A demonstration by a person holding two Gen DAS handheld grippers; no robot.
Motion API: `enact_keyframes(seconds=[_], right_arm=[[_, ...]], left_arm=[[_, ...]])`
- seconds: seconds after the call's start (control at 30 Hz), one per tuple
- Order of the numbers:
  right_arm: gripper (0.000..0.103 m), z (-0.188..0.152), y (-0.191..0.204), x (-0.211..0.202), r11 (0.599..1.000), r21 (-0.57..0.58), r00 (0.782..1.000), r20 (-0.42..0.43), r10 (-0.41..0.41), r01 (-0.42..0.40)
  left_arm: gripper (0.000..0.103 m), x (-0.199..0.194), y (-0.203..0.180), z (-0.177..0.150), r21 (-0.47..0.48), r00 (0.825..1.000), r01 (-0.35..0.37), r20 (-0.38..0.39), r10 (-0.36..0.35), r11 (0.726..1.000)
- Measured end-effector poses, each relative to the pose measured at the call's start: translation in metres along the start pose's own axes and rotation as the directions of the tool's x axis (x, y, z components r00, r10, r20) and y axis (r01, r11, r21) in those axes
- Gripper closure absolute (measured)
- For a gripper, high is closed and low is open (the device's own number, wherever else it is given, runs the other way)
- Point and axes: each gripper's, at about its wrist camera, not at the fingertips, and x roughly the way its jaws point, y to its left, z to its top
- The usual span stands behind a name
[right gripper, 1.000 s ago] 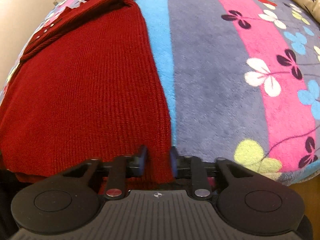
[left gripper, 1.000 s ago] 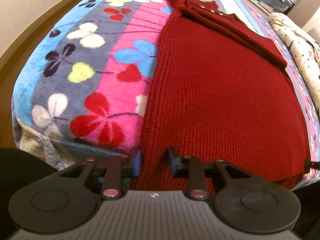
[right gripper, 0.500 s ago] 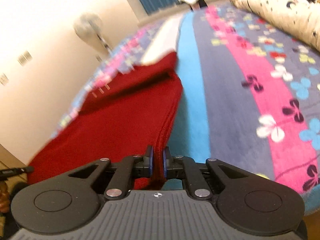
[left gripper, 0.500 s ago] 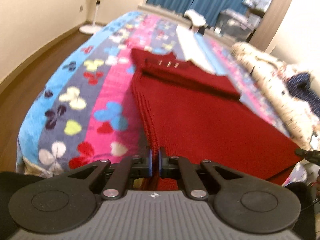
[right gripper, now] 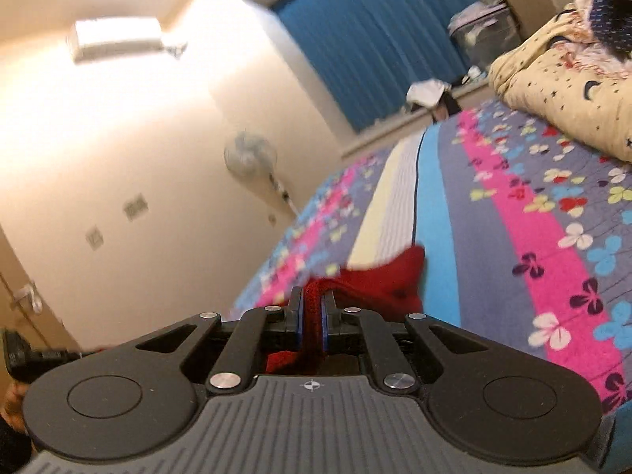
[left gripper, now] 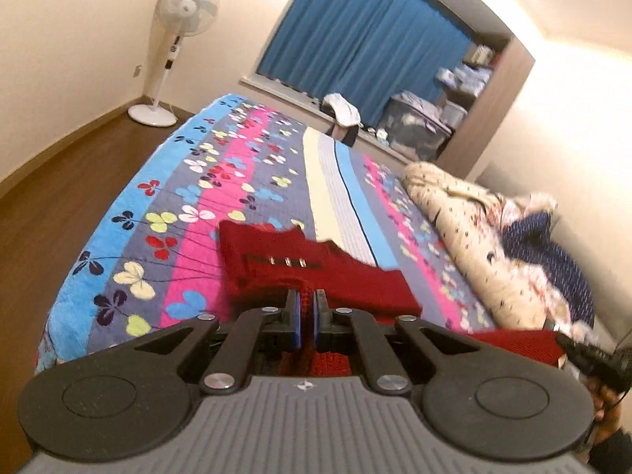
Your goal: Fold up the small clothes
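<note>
Both hems have lifted off the bed [left gripper: 118, 213]. Your left gripper [left gripper: 304, 308] and right gripper [right gripper: 312, 308] clamp the red sweater [left gripper: 355, 276]; carry both forward evenly.

Cream walls [left gripper: 71, 31] and a brown wooden floor [left gripper: 43, 197] are seen around a bed [left gripper: 118, 245] covered by a striped floral blanket. A white standing fan [left gripper: 173, 39] is placed in the corner. Blue curtains [left gripper: 367, 35] are drawn over the window. An air conditioner [right gripper: 118, 37] is mounted high up. Cluttered shelves [left gripper: 466, 87] are seen beyond.
</note>
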Motion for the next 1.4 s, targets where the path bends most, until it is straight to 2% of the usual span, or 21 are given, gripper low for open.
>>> enact_keyframes(seconds=[0.13,0.3,0.5,0.7,0.8,0.87,0.93,0.97,1.0,1.03,1.07,1.17,1.3,1.4], right_arm=[[0.095,0.005,-0.024,0.027,0.998,0.055,0.999,-0.008,-0.038,0.039],[0.095,0.007,-0.054,0.097,0.988,0.114,0.992,-0.076,-0.099,0.107],[0.095,0.028,-0.082,0.179,0.974,0.134,0.980,-0.106,-0.171,0.185],[0.095,0.035,-0.116,0.273,0.943,0.149,0.944,-0.190,-0.269,0.298],[0.095,0.021,-0.136,0.308,0.916,0.160,0.915,-0.238,-0.325,0.367],[0.094,0.015,-0.148,0.323,0.896,0.187,0.894,-0.291,-0.340,0.402],[0.092,0.013,-0.149,0.330,0.895,0.183,0.888,-0.306,-0.343,0.408],[0.087,0.013,-0.147,0.333,0.895,0.158,0.882,-0.308,-0.357,0.418],[0.085,0.014,-0.146,0.333,0.890,0.144,0.875,-0.304,-0.376,0.432],[0.074,0.015,-0.146,0.330,0.882,0.147,0.871,-0.292,-0.394,0.448],[0.069,0.017,-0.145,0.325,0.878,0.165,0.875,-0.278,-0.396,0.449],[0.069,0.026,-0.142,0.306,0.878,0.175,0.888,-0.217,-0.406,0.445],[0.069,0.030,-0.149,0.282,0.869,0.174,0.879,-0.211,-0.427,0.464],[0.067,0.028,-0.154,0.273,0.872,0.163,0.874,-0.250,-0.417,0.462]], left_arm=[[0.098,0.038,0.023,0.003,-0.049,0.998,-0.052,-0.026,0.051,0.997],[0.098,0.102,0.055,0.005,-0.101,0.993,-0.098,-0.070,0.091,0.990],[0.098,0.180,0.086,0.032,-0.112,0.990,-0.134,-0.061,0.128,0.985],[0.097,0.269,0.111,0.047,-0.053,0.976,-0.189,-0.116,0.182,0.981],[0.097,0.303,0.132,0.039,-0.082,0.951,-0.238,-0.222,0.216,0.968],[0.096,0.309,0.139,0.040,-0.120,0.949,-0.232,-0.245,0.198,0.965],[0.092,0.312,0.141,0.042,-0.120,0.945,-0.239,-0.256,0.203,0.964],[0.091,0.312,0.143,0.043,-0.122,0.942,-0.245,-0.266,0.206,0.962],[0.086,0.310,0.145,0.044,-0.135,0.941,-0.246,-0.270,0.203,0.960],[0.080,0.305,0.150,0.046,-0.172,0.946,-0.235,-0.265,0.185,0.957],[0.072,0.300,0.151,0.048,-0.200,0.952,-0.227,-0.254,0.173,0.953],[0.070,0.275,0.152,0.052,-0.233,0.962,-0.225,-0.209,0.178,0.946],[0.070,0.259,0.151,0.052,-0.193,0.945,-0.269,-0.243,0.219,0.944],[0.067,0.257,0.147,0.046,-0.117,0.920,-0.303,-0.294,0.259,0.946]])
